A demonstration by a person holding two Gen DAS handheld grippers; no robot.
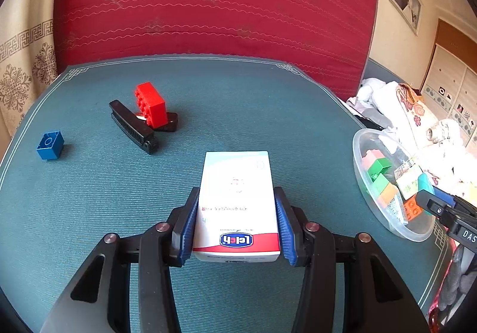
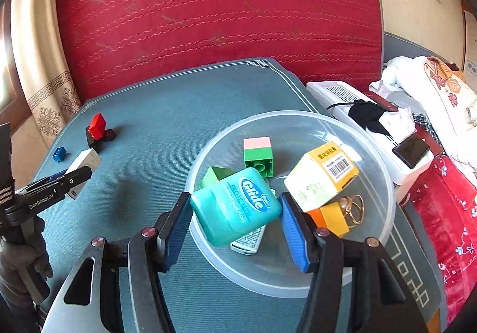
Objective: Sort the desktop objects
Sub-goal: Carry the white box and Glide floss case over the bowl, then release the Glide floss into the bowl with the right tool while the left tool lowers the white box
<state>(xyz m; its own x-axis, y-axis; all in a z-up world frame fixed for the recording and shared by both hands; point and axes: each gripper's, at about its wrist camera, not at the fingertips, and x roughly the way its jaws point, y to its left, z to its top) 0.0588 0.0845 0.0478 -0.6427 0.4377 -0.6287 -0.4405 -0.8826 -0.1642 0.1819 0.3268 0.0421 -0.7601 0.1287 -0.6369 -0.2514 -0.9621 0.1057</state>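
Observation:
My left gripper [image 1: 237,214] is shut on a white box with a red band [image 1: 237,199], held just over the teal mat [image 1: 268,112]. On the mat's left lie a red brick [image 1: 151,105] leaning on a black clip [image 1: 134,127], and a blue brick [image 1: 50,145]. My right gripper [image 2: 235,214] is over the clear plastic bowl [image 2: 298,121], its pads on either side of a teal Glide floss case [image 2: 235,211]. The bowl also holds a green and pink brick [image 2: 258,155], a yellow and white box [image 2: 322,175], an orange block [image 2: 331,218] and gold rings [image 2: 353,209].
A red cushion [image 1: 214,5] stands behind the mat. To the right of the bowl are a white appliance [image 2: 351,100], a black phone [image 2: 411,151] and piled cloth [image 2: 432,85]. The bowl shows in the left wrist view [image 1: 360,139] at the mat's right edge.

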